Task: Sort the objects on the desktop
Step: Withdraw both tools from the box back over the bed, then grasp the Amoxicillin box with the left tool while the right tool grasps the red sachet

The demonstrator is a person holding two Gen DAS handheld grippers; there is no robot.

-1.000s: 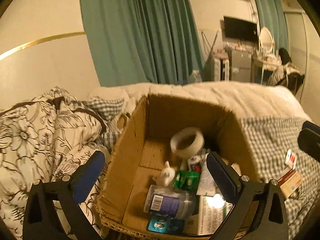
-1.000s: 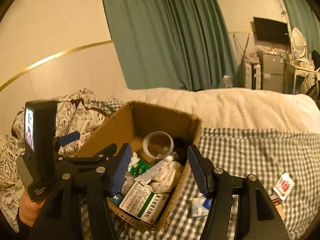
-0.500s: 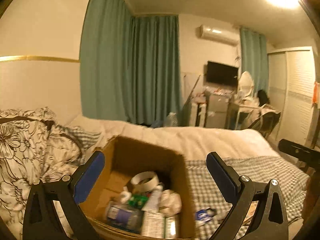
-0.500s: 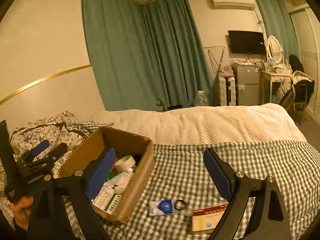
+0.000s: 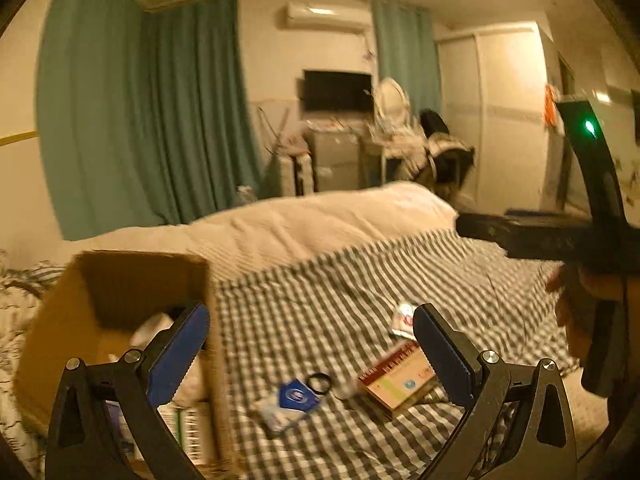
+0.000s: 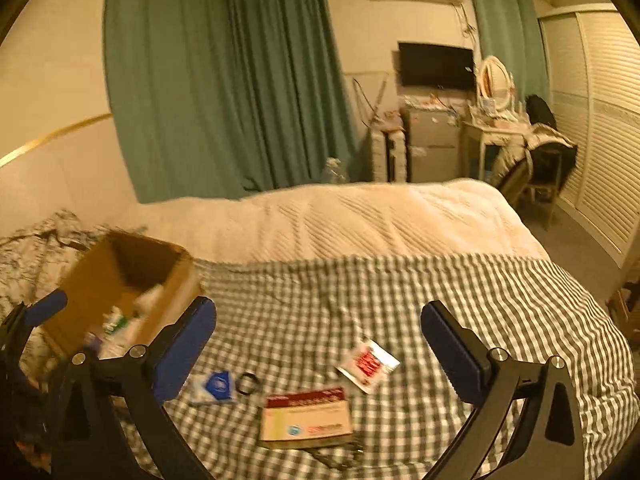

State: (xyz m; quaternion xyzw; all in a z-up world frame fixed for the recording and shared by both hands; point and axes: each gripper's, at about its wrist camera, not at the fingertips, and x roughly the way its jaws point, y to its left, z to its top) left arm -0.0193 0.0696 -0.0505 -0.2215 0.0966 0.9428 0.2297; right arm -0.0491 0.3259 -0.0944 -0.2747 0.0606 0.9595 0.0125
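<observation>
We judge the sort approx. half done: the cardboard box (image 6: pixel 120 280) already holds several items, but a medicine box (image 6: pixel 306 418), red-and-white sachet (image 6: pixel 367 363), blue packet (image 6: pixel 216 386) and black ring (image 6: pixel 247 383) lie loose on the checkered bed (image 6: pixel 460 300) — left tool (image 5: pixel 310 354) and right tool (image 6: pixel 318 350) both spread wide, empty.

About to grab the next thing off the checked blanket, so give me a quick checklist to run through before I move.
1. Right gripper jaws open and holding nothing: ok.
2. Left gripper jaws open and holding nothing: ok.
3. Loose items in view between the right jaws, namely flat box, red and white sachet, blue packet, black ring: ok.
4. Cardboard box open on top to take more: ok.
5. Room left inside the cardboard box: cannot tell, blurred.
6. Sharp picture for aiming: not ok, motion blur.
</observation>
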